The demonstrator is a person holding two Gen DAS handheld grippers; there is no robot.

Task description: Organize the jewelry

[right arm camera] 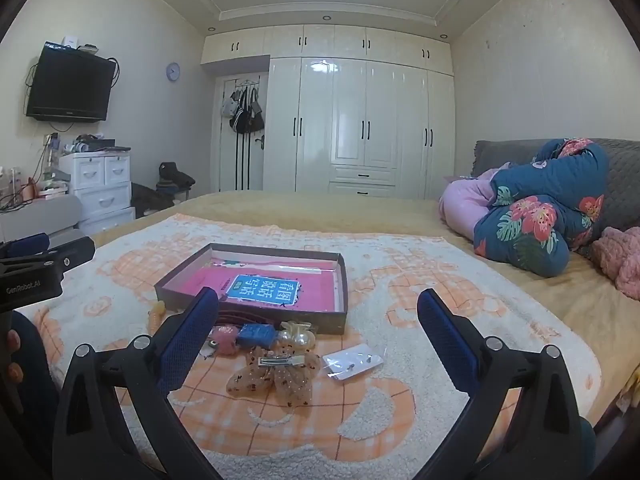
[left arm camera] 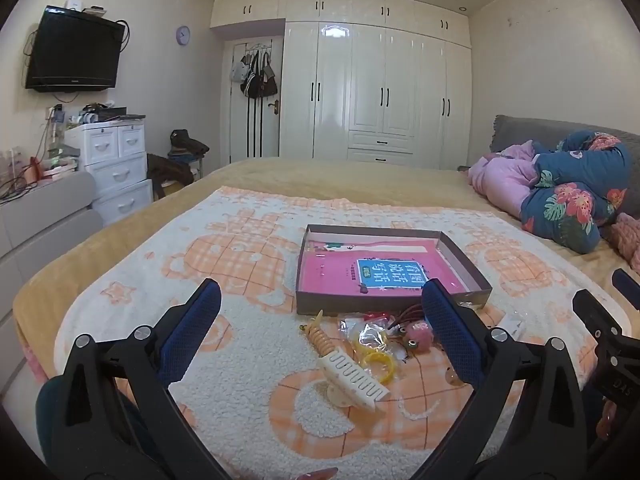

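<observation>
jewelry [right arm camera: 276, 360] lies loose on the blanket [right arm camera: 400, 280] at six o'clock of the shallow box [right arm camera: 248, 312]. box holds only a pink book [right arm camera: 276, 286]. left tongs [left arm camera: 320, 336] and right tongs [right arm camera: 318, 336] both gape wide, empty.

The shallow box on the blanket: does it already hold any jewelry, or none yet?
None yet. The shallow box holds only a pink book. The hair clips and other pieces lie outside, on the blanket along its near wall.
</observation>
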